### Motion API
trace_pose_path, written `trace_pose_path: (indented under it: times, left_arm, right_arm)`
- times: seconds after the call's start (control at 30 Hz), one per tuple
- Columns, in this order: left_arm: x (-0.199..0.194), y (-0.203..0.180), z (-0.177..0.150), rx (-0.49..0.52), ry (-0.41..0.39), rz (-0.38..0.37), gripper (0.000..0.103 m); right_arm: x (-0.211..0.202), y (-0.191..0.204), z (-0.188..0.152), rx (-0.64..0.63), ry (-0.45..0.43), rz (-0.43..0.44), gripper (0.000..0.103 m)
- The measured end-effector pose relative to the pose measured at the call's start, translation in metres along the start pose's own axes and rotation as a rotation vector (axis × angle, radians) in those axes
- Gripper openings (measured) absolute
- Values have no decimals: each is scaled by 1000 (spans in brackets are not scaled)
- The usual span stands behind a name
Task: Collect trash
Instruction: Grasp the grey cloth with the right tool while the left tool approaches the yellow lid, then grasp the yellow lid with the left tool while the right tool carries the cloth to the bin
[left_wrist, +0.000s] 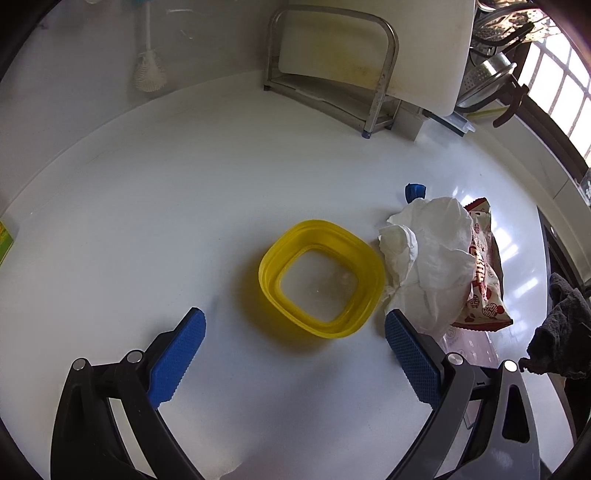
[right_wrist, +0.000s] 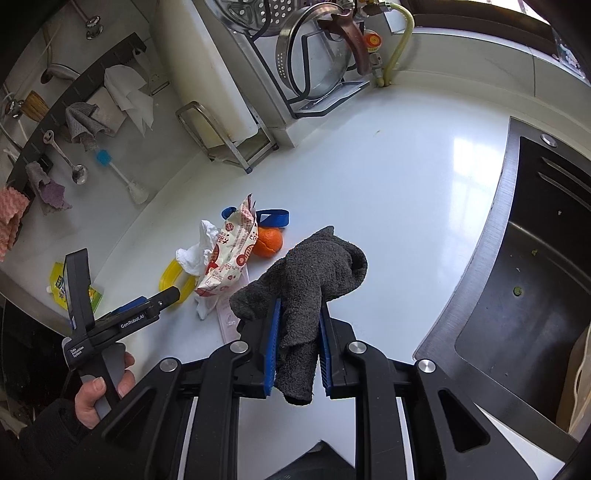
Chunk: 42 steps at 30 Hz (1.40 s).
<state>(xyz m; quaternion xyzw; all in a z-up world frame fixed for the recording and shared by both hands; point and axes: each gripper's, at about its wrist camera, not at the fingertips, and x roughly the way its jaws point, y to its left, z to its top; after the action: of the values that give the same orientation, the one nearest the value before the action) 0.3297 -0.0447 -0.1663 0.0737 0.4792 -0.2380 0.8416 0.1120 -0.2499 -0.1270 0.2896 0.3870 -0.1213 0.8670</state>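
A yellow square container (left_wrist: 320, 280) stands on the white counter (left_wrist: 184, 206), a little ahead of my open left gripper (left_wrist: 295, 325), between its blue pads. Right of it lie a crumpled white tissue (left_wrist: 428, 254) and a red-and-white snack wrapper (left_wrist: 484, 280). In the right wrist view my right gripper (right_wrist: 297, 317) is shut on a dark grey cloth (right_wrist: 310, 273) held above the counter. Beyond it lie the wrapper (right_wrist: 231, 254), the tissue (right_wrist: 195, 254), an orange peel (right_wrist: 267, 242), a blue strip (right_wrist: 273, 218) and the yellow container (right_wrist: 171, 278). The left gripper (right_wrist: 162, 297) shows at the left.
A metal rack with a white cutting board (left_wrist: 369, 48) stands at the back. A dish rack with pot lids (right_wrist: 314, 55) stands behind. A dark sink (right_wrist: 532, 266) is at the right. A yellow-green packet (right_wrist: 61, 286) lies at the left counter edge. Cloths and utensils hang on the wall rail (right_wrist: 74, 110).
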Motion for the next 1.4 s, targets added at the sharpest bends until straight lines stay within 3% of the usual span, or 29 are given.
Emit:
trace_pose_path:
  times: [0.53, 0.57, 0.67, 0.8, 1.03, 1.4]
  left_arm:
    - [33, -8, 23, 96, 10, -5, 95]
    - [34, -9, 24, 101, 7, 0, 93]
    - [31, -13, 24, 136, -5, 20, 70]
    - [25, -11, 19, 114, 2, -4, 69]
    - [-9, -1, 4, 40, -29, 26, 69]
    - [-94, -28, -38, 3, -84, 56, 69]
  right_arm:
    - [-1, 1, 1, 18, -7, -8, 18]
    - [-1, 2, 1, 17, -8, -8, 18]
    - [-2, 3, 1, 14, -9, -9, 18]
    - [-3, 6, 1, 9, -6, -8, 18]
    - [-9, 13, -3, -15, 8, -4, 18]
    - [-29, 29, -13, -103, 41, 36, 18]
